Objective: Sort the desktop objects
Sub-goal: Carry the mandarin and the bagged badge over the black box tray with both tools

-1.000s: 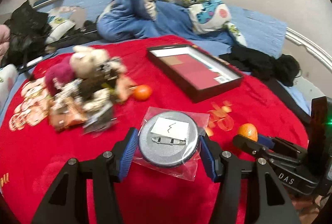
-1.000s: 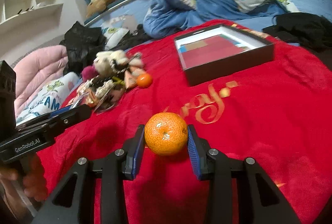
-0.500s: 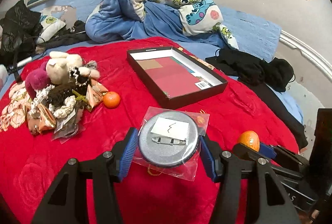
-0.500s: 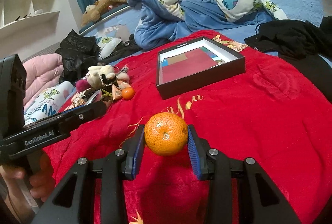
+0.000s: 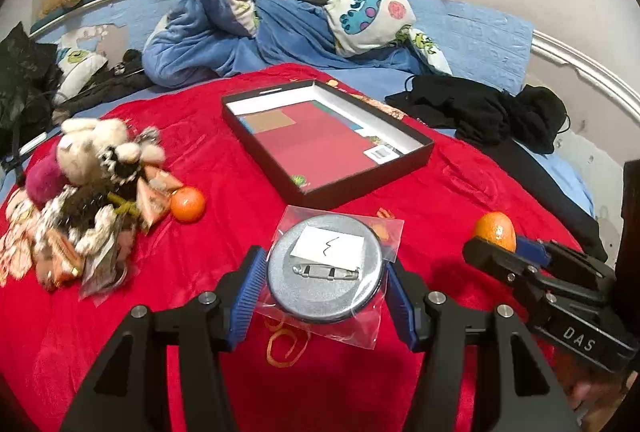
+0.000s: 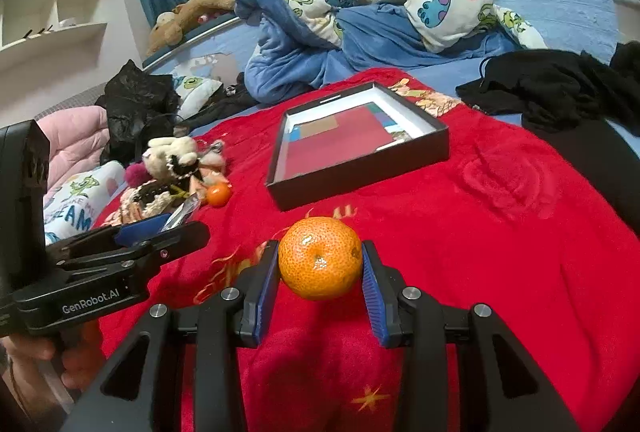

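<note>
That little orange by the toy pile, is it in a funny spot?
A bit, yes. The loose orange lies on the red blanket, touching the jumbled toy pile, outside the black box. Its twin orange is gripped in the right gripper.

Dull grey metal on the round tin (image 5: 325,274), sealed in a clear, shiny plastic bag (image 5: 384,228) with a white paper label (image 5: 328,246). Dimpled, faintly glossy peel on the tangerine (image 6: 320,263). Ribbed blue pads on matt black plastic fingers (image 6: 262,292). Plush, fuzzy red blanket (image 6: 500,232). Matt black cardboard box (image 5: 400,168). Fluffy fabric on the stuffed toys (image 5: 96,148).
</note>
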`<state>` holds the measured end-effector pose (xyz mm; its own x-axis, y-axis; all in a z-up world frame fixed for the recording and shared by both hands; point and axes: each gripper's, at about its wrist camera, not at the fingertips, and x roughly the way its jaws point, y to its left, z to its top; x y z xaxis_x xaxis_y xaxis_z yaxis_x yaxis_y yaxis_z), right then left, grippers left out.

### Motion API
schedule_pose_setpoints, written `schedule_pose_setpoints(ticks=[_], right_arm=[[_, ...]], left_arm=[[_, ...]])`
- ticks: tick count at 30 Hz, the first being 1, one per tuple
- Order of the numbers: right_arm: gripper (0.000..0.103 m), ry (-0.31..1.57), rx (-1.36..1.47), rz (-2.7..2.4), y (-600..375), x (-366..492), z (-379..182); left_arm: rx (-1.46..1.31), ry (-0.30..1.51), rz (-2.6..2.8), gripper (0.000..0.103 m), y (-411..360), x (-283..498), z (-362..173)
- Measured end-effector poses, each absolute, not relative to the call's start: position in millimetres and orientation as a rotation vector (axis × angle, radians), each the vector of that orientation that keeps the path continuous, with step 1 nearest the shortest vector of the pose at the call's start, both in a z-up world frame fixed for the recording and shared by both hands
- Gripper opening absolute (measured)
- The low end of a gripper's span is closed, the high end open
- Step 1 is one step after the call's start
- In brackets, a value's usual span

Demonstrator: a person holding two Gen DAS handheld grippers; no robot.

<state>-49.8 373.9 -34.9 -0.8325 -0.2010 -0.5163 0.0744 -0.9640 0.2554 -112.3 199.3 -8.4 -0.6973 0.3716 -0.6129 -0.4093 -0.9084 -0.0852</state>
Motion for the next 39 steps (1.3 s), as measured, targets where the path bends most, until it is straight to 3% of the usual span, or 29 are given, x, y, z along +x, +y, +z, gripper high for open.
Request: schedule_pose_setpoints(ticks=[9,21,27,31,39], right_arm=[[0.038,-0.316,0.798,-2.887,398.4,-99.4,-22.4],[0.038,-0.275,0.772,-2.894,422.6,-184.5,-15.8],[0.038,-0.247,0.807,-2.893,423.5,-231.3,-24.5],[0.038,-0.163,0.821,-2.893,415.4,-245.8,-35.9],[0.038,-0.172,0.868,-2.892,418.4,-252.7,-52.0]], left_arm=[[-0.883,0.134,2.575,0.059,237.2,-164.6,-10.4],[-0.851,-0.055,2.645,0.059,243.0,-236.1,-17.5],[-0.769,0.048,2.733,0.059,262.4,-262.4,-27.3],[-0.737,0.062,2.740,0.059,268.1,-271.6,-35.7],[-0.776,0.076,2.737,0.059,272.1,-276.9,-47.2]])
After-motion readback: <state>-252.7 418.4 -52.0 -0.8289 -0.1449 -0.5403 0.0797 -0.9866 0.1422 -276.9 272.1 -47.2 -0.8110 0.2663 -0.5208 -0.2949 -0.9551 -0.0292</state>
